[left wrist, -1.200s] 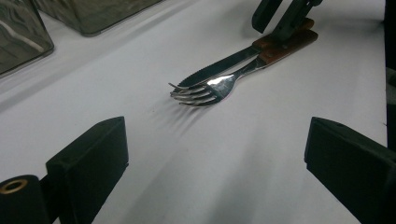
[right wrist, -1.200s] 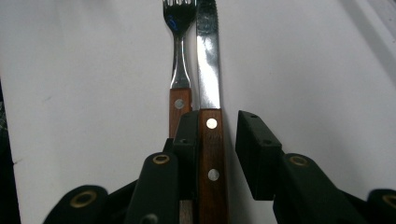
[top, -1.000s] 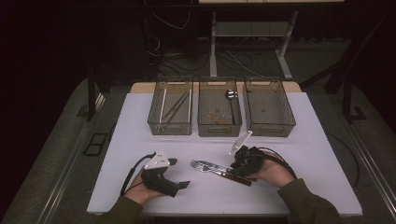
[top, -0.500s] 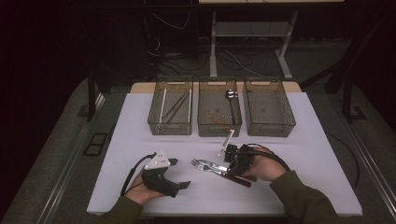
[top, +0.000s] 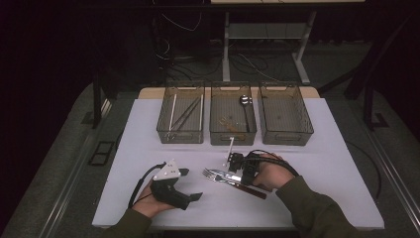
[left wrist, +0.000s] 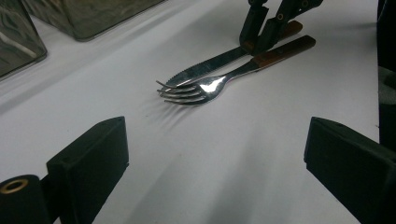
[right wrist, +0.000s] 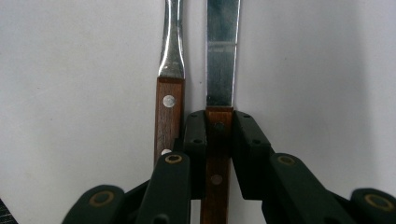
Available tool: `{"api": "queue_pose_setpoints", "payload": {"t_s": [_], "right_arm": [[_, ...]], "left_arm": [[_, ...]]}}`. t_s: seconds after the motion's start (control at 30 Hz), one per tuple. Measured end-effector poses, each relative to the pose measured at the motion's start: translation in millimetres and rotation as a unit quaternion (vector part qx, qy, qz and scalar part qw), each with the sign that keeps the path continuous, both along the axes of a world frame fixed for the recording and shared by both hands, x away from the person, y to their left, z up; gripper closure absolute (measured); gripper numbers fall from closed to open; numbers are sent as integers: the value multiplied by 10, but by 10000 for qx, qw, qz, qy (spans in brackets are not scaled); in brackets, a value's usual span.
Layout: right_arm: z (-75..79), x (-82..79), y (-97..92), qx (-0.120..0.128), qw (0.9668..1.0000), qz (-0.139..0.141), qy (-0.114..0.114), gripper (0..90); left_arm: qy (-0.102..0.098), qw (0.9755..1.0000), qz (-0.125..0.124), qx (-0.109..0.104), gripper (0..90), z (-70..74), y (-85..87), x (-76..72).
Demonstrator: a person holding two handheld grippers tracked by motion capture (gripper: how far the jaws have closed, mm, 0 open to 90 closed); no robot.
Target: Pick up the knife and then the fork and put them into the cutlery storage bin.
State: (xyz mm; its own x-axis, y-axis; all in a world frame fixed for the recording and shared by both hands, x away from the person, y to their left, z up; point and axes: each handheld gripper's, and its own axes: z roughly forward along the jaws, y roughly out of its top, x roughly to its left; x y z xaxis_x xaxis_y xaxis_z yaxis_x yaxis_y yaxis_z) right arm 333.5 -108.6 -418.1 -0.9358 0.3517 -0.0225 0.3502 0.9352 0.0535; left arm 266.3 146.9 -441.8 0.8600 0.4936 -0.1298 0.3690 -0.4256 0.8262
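Down on the table (top: 317, 148), just in front of the middle bin (top: 233, 115), the right gripper (right wrist: 219, 135) has its jaws around the knife (right wrist: 222, 60) at the top of its wooden handle, one pad on each side, and they have just been closing on it. Whether the pads press hard yet is not plain, but they sit flush against the wood. The handle's lower end is hidden beneath the gripper's body, and the blade tip is cut off at the frame's top edge. The fork (right wrist: 169, 70) lies just beside the knife, parallel, its tines also cut off there; from the left gripper view the tines (left wrist: 184, 91) show, lying next to the serrated blade. In the high view the person's right hand (top: 267, 173) covers much of both handles.

The left gripper (top: 173, 191) rests on the table, nearer the person than the left bin (top: 181, 119), jaws wide apart and empty. That bin's contents look like thin sticks, hard to make out through the dark wall.
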Motion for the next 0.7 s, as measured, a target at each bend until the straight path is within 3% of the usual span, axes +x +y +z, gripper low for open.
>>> {"api": "queue_pose_setpoints", "payload": {"t_s": [0.23,0.37,0.53,0.7], "right_arm": [[15,26,-121,317,9995,-71,-35,773],[49,37,-253,693,9973,-235,-81,774],[109,19,-414,1229,9913,-428,-194,774],[142,20,-559,1733,9829,-548,-292,773]], "left_arm": [[20,10000,17,-35,50,0,5,-1],[4,10000,14,-46,50,1,6,-3],[-1,10000,18,-42,50,-1,4,-3],[-6,10000,35,-40,50,-3,2,-4]]}}
